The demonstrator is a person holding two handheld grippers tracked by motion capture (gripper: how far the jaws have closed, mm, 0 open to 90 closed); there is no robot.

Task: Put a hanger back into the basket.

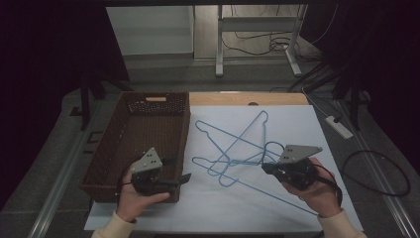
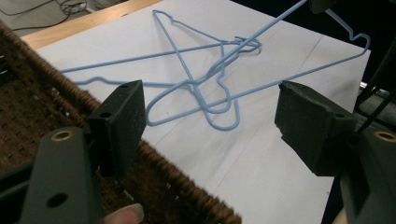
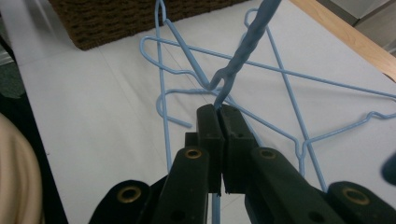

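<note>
Where hangers (image 1: 233, 148) tangle, wicker basket (image 1: 119, 144) alongside.

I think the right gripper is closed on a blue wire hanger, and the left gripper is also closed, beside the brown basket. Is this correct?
Not quite. The left gripper is open: the left gripper view shows its jaws wide apart, holding nothing. The right gripper is indeed closed on a blue wire hanger, and the brown basket is beside the left one.

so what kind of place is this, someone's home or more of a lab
More likely a lab or recording workspace than a home: the table is covered with plain white paper, loose cables trail across the bare floor, and a power strip lies beside metal desk legs.
</note>
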